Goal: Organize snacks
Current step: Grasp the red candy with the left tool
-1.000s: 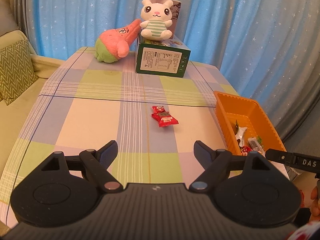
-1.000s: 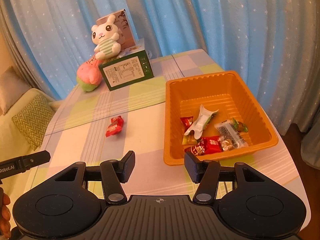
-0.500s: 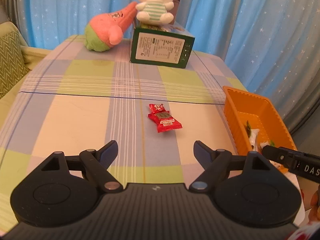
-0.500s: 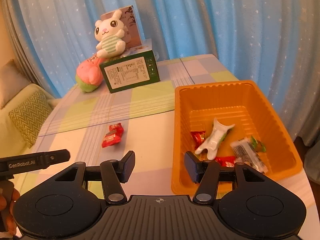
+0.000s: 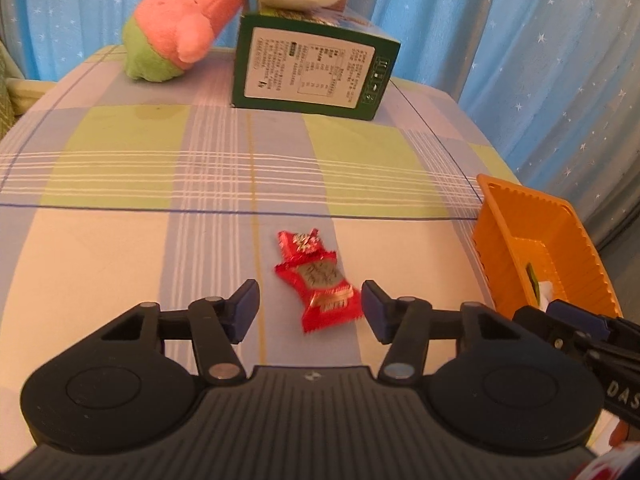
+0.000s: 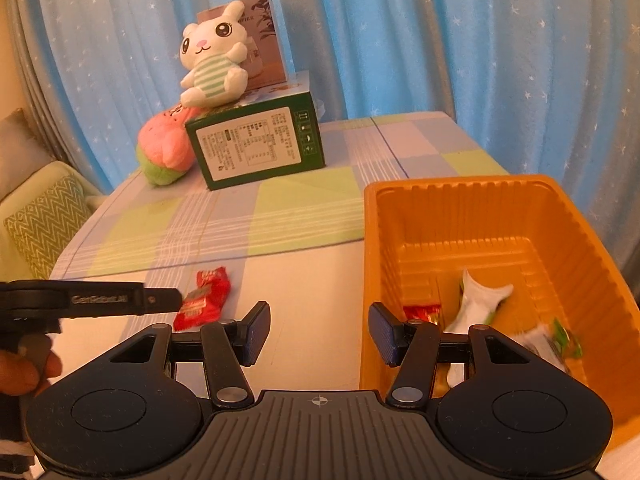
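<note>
Left tool (image 5: 310, 306) now low over the desk (image 5: 120, 264) with its checked pastel cloth, far closer than a second ago. Jaws narrower than in the earlier frames and closing at this moment, pads not yet touching anything. Between them, the lower end of the red foil-wrapped snack packet (image 5: 318, 280), lying flat on the cloth and slanted, its upper end reaching past the fingertips toward the far side. Earlier seen well ahead of the fingers, now right between them.

Right tool (image 6: 318, 330) half spread, same gap as before, nothing between the jaws. Poised over the near left corner of the orange ribbed plastic tray (image 6: 568, 216), one finger over bare cloth, the other over the tray's wall. Tray much larger in this view than a second ago. Inside the tray: a white wrapper (image 6: 478, 300), a second red packet (image 6: 422, 313) partly hidden by the finger, and a clear wrapper with green ends (image 6: 548, 338), blurred.

In the right wrist view, the left tool's dark finger (image 6: 120, 299) reaching in from the left edge up to the red packet, with part of a person's hand (image 6: 24, 372) below it. Half a second ago that finger stopped short of the packet.

At the far end of the desk, unchanged: a green cardboard box with a white label (image 6: 256, 144), a white plush rabbit in a striped shirt (image 6: 212, 60) on top of it, and a pink and green plush toy (image 6: 166, 146) leaning beside it. Blue star-print curtains (image 6: 440, 40) behind.
</note>
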Action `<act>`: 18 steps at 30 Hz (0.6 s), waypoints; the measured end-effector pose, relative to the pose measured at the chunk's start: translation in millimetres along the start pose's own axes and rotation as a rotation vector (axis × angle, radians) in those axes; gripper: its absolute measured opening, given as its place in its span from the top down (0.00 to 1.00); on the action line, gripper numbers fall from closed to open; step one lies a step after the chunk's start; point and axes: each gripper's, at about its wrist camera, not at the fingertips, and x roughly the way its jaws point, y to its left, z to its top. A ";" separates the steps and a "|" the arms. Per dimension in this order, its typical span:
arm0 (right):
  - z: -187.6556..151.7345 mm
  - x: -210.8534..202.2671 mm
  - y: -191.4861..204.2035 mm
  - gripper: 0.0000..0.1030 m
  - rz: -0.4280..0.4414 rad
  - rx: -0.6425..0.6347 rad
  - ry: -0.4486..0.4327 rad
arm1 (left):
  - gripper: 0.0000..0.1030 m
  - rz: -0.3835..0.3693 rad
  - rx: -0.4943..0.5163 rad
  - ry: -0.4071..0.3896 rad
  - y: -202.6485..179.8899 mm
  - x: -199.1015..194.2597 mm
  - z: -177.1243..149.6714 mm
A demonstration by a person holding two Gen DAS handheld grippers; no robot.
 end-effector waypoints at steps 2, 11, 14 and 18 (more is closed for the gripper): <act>2.2 4.8 -1.4 0.47 0.001 -0.005 0.000 | 0.52 0.003 0.013 0.010 -2.9 12.1 5.9; 2.5 10.8 -5.1 0.47 -0.014 -0.006 -0.006 | 0.72 0.017 0.083 0.109 -3.3 47.0 3.7; 2.4 8.2 -1.1 0.47 -0.008 -0.014 -0.027 | 0.77 0.015 0.101 0.103 2.2 40.2 -2.2; 4.6 2.6 9.4 0.47 0.013 -0.047 -0.069 | 0.78 0.018 0.119 0.088 14.5 22.8 -9.0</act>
